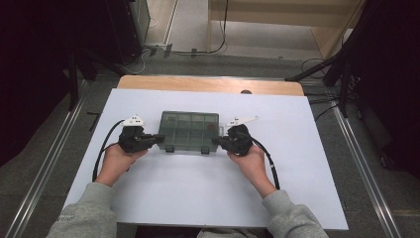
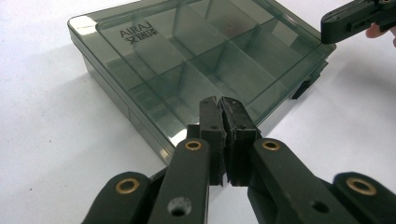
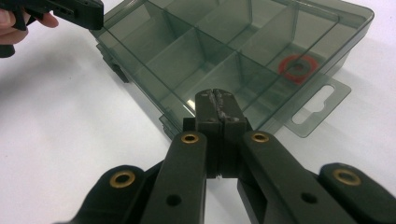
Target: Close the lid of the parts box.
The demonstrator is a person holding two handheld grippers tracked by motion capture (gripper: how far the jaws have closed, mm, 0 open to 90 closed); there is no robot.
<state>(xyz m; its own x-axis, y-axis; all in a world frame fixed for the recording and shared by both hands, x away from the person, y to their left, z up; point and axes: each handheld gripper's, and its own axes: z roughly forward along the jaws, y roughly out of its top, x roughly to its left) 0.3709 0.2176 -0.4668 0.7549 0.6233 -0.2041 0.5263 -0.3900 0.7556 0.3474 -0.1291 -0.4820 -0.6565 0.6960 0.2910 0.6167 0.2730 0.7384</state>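
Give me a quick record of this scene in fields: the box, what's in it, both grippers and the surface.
box: smoky clear compartment box, lid shut, lying flat
contents: a red ring in one compartment; the other compartments in sight look empty
left gripper: jaws shut, holding nothing, tip at the box's left end
right gripper: jaws shut, holding nothing, tip at the box's right end
surface: white tabletop

The high view looks forward and down on the white counter [image 1: 198, 198]; both gripper views sit close, facing the smoky transparent plastic compartment box [image 2: 196, 60] from opposite ends.
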